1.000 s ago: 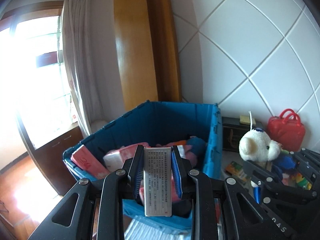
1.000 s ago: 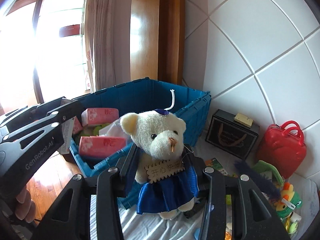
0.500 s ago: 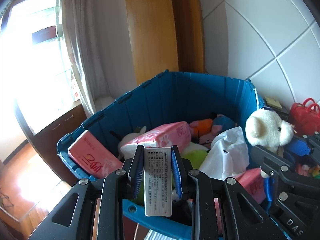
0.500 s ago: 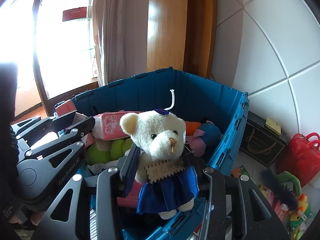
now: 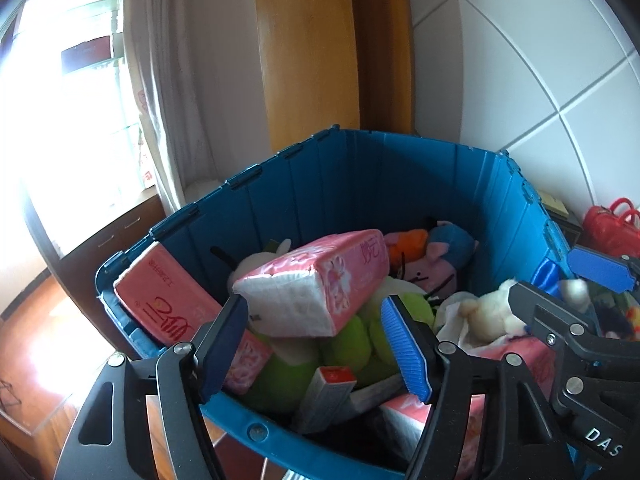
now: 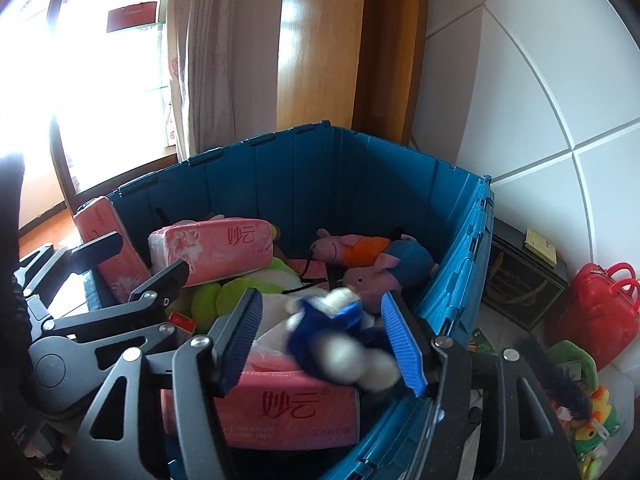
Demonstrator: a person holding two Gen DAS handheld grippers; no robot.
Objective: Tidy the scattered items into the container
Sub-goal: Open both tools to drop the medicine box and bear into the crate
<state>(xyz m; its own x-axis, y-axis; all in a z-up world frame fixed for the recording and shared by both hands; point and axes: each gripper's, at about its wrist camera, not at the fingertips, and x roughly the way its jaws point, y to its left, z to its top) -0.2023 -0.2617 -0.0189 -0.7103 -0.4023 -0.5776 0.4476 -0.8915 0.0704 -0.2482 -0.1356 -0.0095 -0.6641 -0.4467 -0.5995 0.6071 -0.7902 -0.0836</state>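
Over the blue crate, both grippers spread, nose-down

the left gripper is a black frame of angular struts with triangular cut-outs, joined by round silver screws. its two fingers carry ribbed blue pads, bright on one, darker on the other. the right gripper has the same black struts, silver screws and ribbed blue pads. white letters "das" mark its body in the left wrist view. a dark sleeve shows at the left edge of the right wrist view.
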